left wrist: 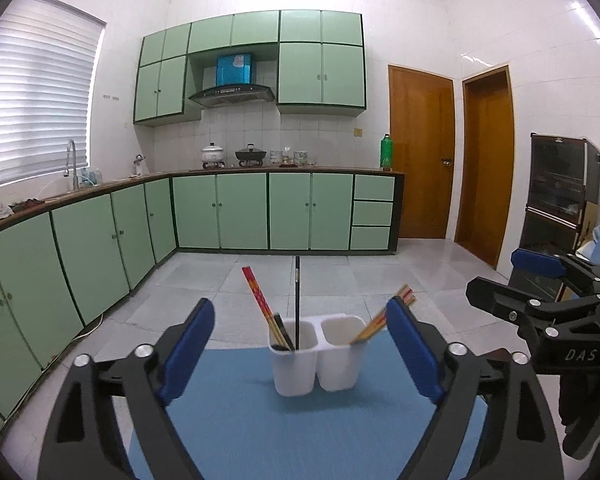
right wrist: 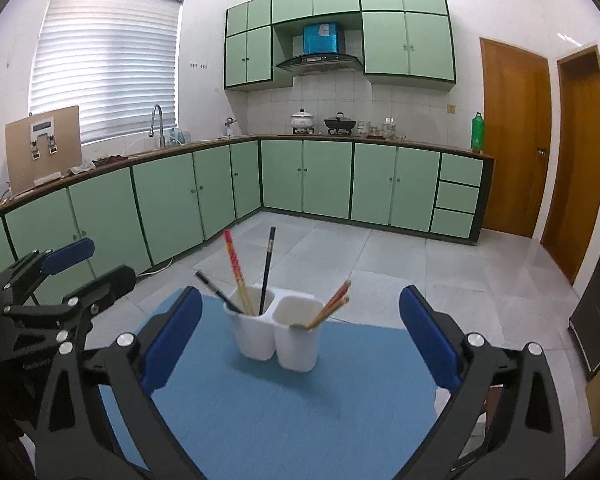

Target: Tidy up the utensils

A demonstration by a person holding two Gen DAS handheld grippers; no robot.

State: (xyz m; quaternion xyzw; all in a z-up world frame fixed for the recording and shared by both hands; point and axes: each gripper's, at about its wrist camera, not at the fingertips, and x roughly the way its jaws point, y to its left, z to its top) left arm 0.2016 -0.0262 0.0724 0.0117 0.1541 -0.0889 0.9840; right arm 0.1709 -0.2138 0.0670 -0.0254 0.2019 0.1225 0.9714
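Note:
A white two-cup utensil holder [left wrist: 315,354] [right wrist: 277,334] stands on a blue mat [left wrist: 260,420] [right wrist: 320,400]. Its left cup holds red-topped chopsticks [left wrist: 260,302] [right wrist: 235,270] and black chopsticks [left wrist: 297,300] [right wrist: 267,270]. Its right cup holds a pair of red-tipped wooden chopsticks [left wrist: 384,318] [right wrist: 330,306] leaning right. My left gripper [left wrist: 302,320] is open and empty, just in front of the holder. My right gripper [right wrist: 300,304] is open and empty, also facing the holder. Each gripper shows in the other's view: the right one [left wrist: 540,312] and the left one [right wrist: 60,280].
The mat's far edge drops to a tiled floor [right wrist: 380,264]. Green cabinets [right wrist: 180,200] line the left and back walls. Wooden doors [left wrist: 420,152] and a dark glass cabinet [left wrist: 556,204] stand to the right.

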